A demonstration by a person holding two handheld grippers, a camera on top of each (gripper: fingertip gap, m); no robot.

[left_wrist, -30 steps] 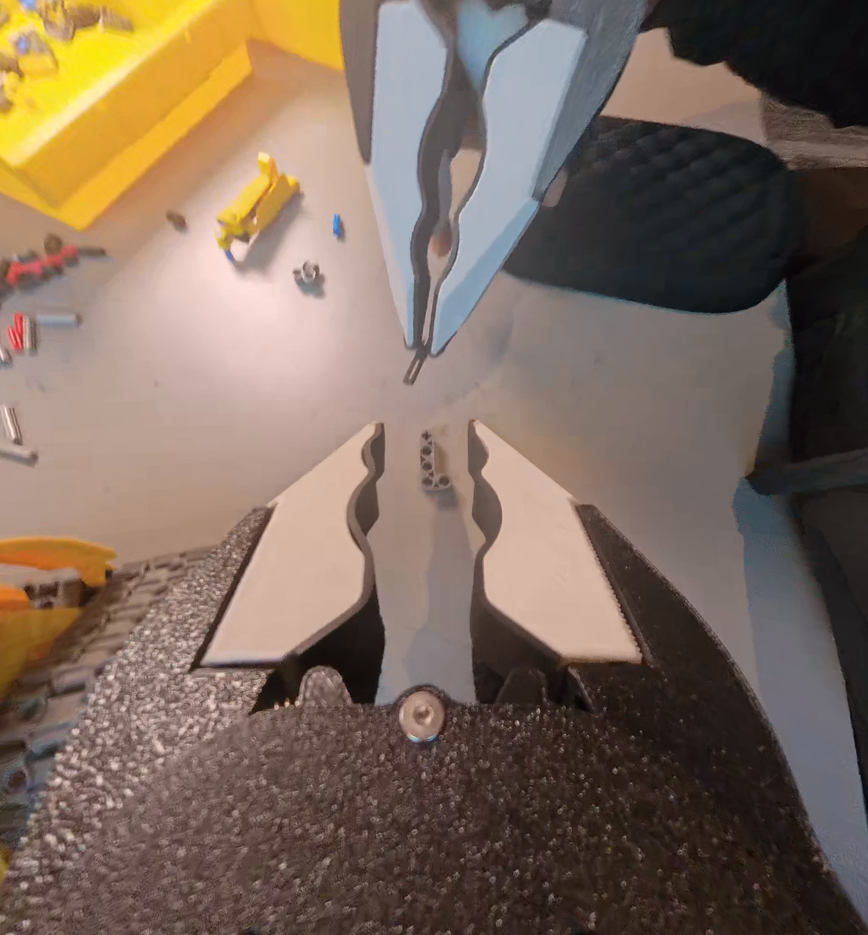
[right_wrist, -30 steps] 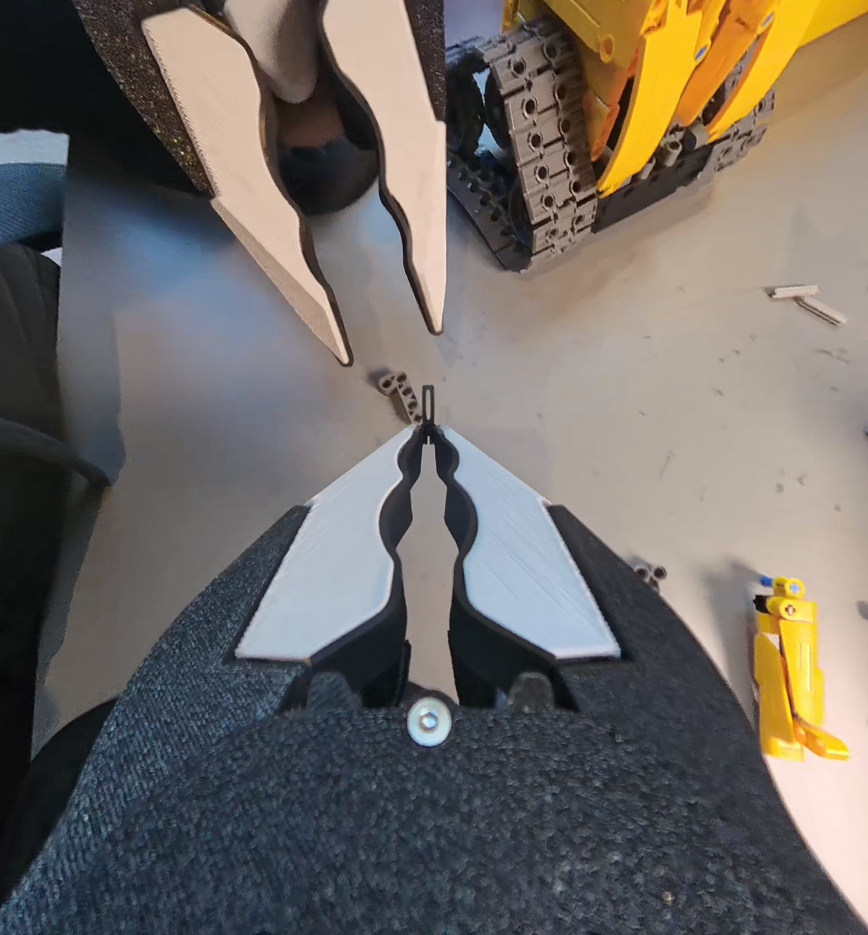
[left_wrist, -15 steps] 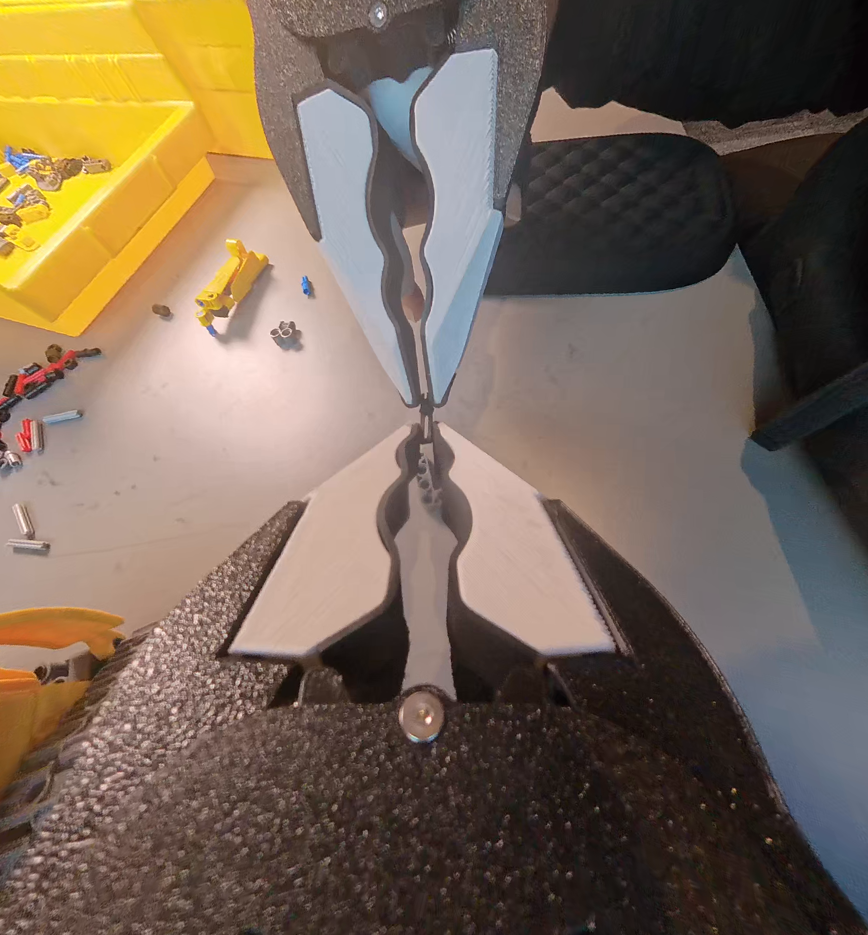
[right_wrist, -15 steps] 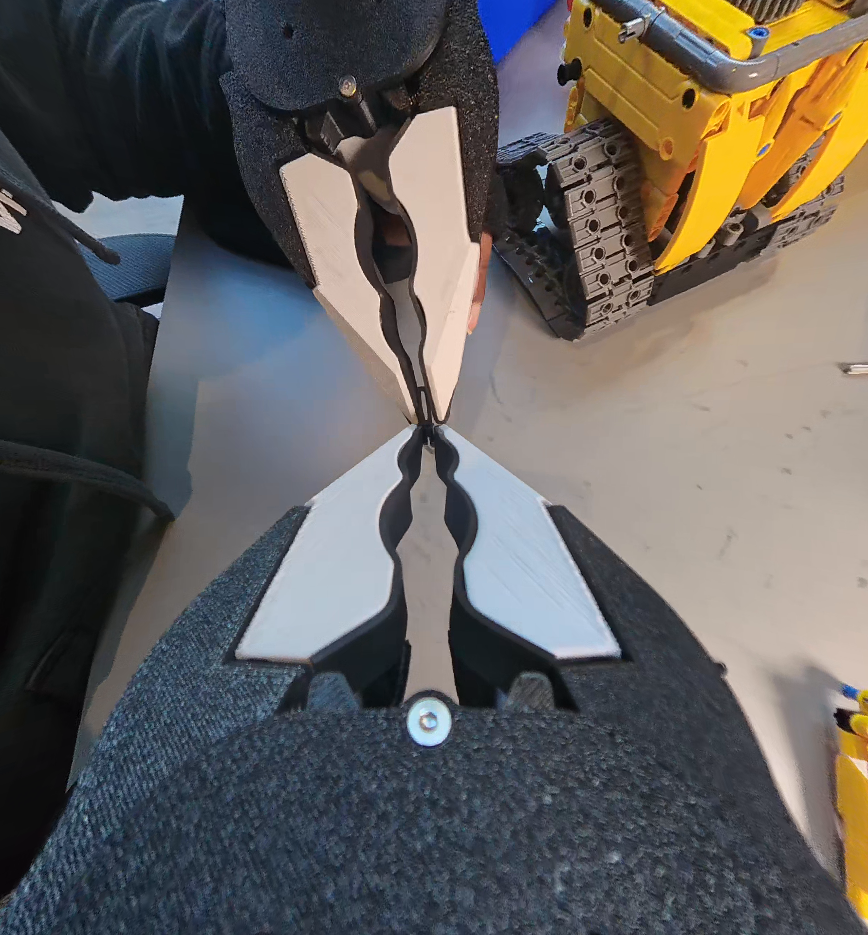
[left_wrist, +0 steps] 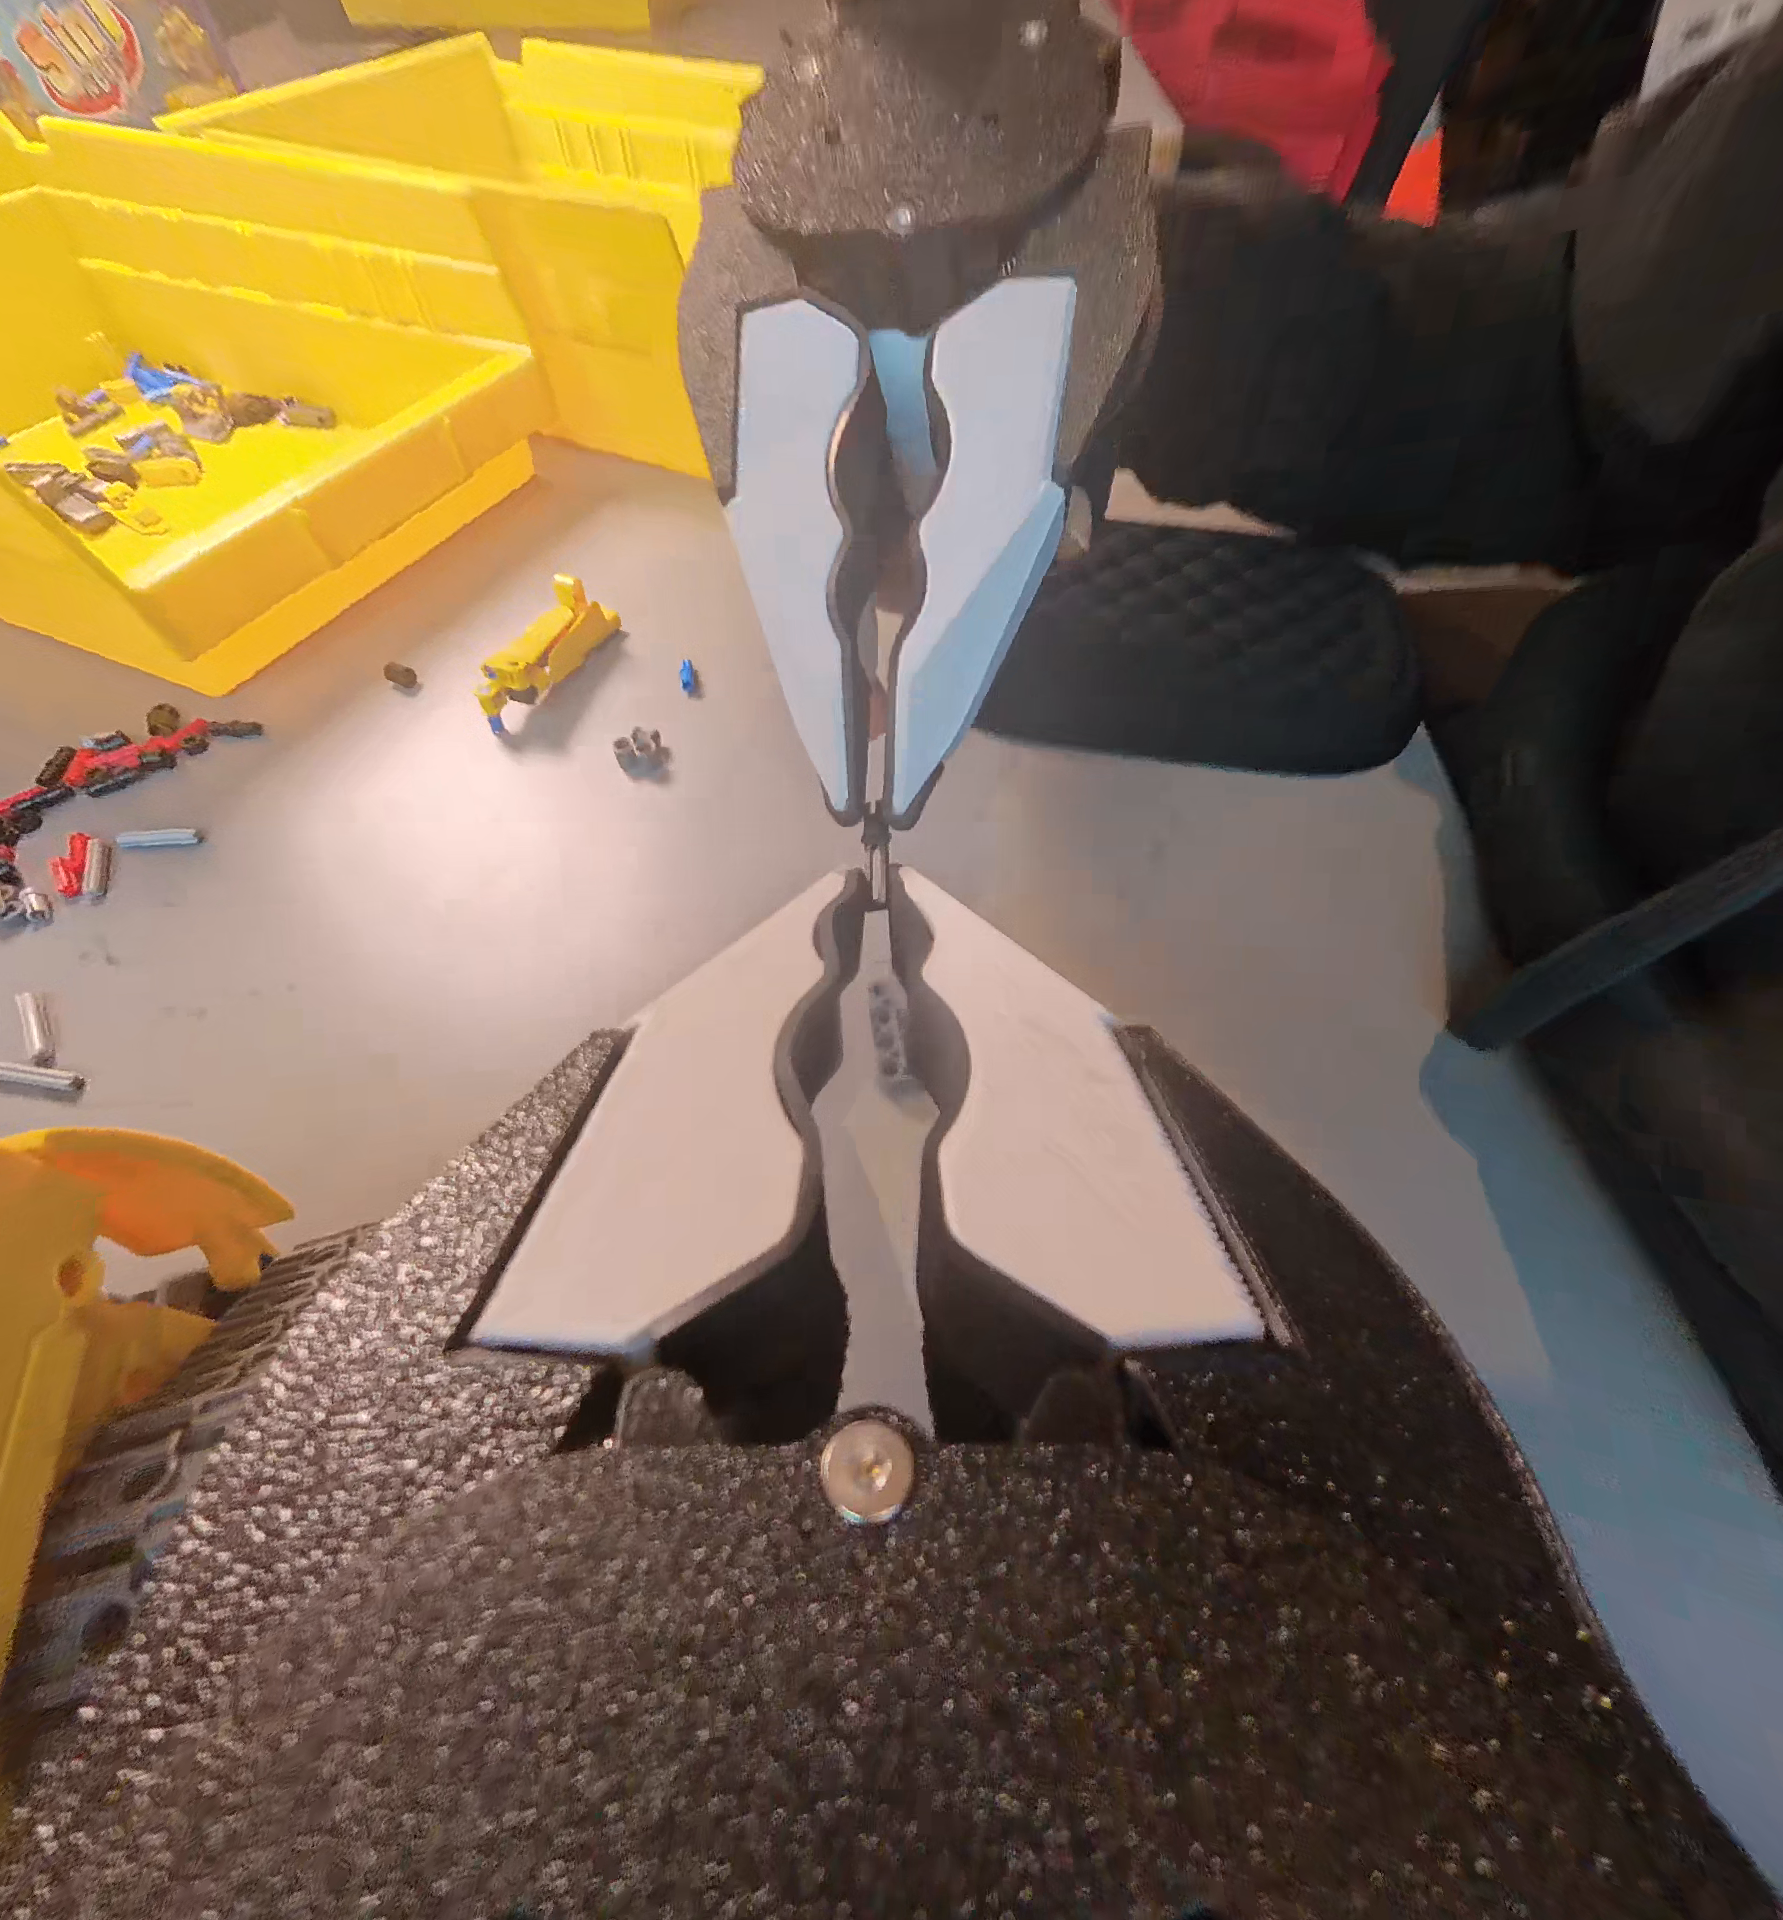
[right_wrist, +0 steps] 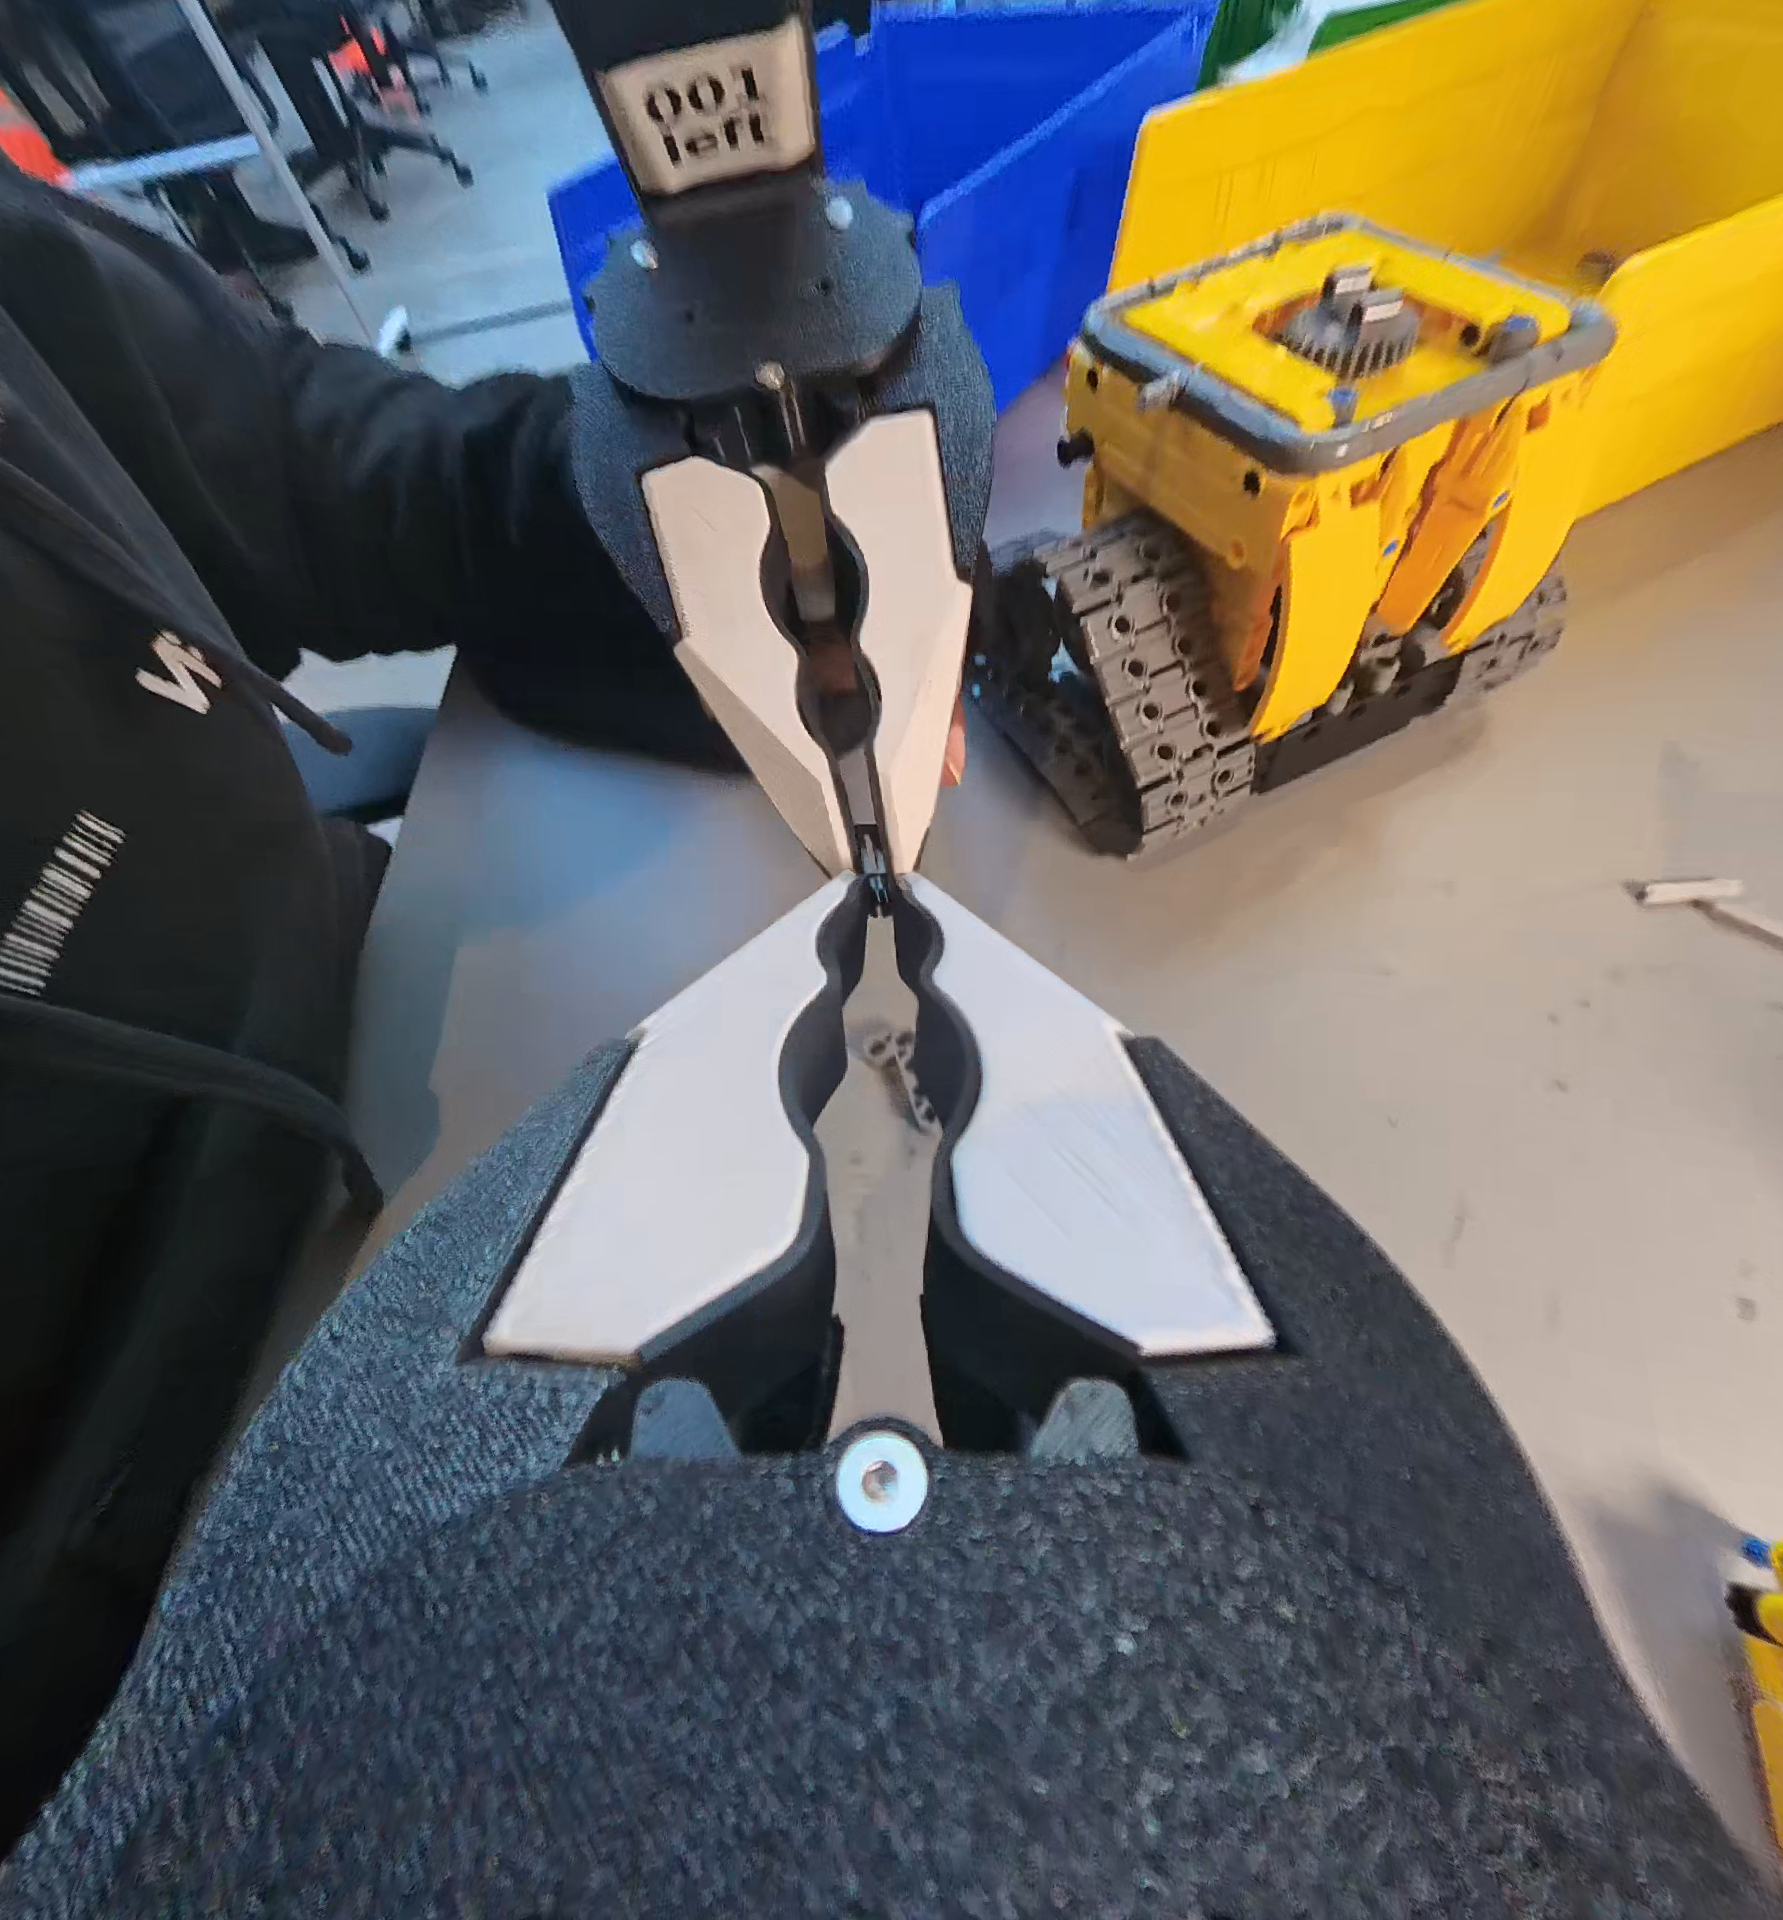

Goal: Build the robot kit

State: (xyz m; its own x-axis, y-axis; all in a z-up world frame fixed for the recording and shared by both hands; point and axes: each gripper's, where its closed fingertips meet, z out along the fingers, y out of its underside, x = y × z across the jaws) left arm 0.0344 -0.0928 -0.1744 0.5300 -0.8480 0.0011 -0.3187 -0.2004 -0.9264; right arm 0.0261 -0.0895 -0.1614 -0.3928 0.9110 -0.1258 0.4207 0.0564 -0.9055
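Note:
My left gripper [left_wrist: 872, 883] and right gripper [right_wrist: 876, 891] meet tip to tip above the grey table [left_wrist: 347, 987]. Both are shut on one small thin dark piece [left_wrist: 873, 860], also seen in the right wrist view [right_wrist: 874, 868], held between the two pairs of tips. In the left wrist view the right gripper [left_wrist: 874, 816] points down from the top. In the right wrist view the left gripper [right_wrist: 871, 847] does the same. A small grey holed beam [left_wrist: 892, 1031] lies on the table below, seen through the gap between my fingers, also in the right wrist view [right_wrist: 902, 1070].
A yellow tracked vehicle model [right_wrist: 1313, 540] stands far right. Yellow bins [left_wrist: 243, 364] hold small parts; a blue bin [right_wrist: 970, 156] is behind. Loose pins and parts [left_wrist: 35, 821] and a small yellow assembly [left_wrist: 549, 649] lie on the table. A person in black [right_wrist: 87, 831] sits close by. The grippers are tip to tip, or close to it.
My left gripper was open around the grey beam and has shut on the dark piece the right gripper held. Both grippers have risen from the table; the beam stays down.

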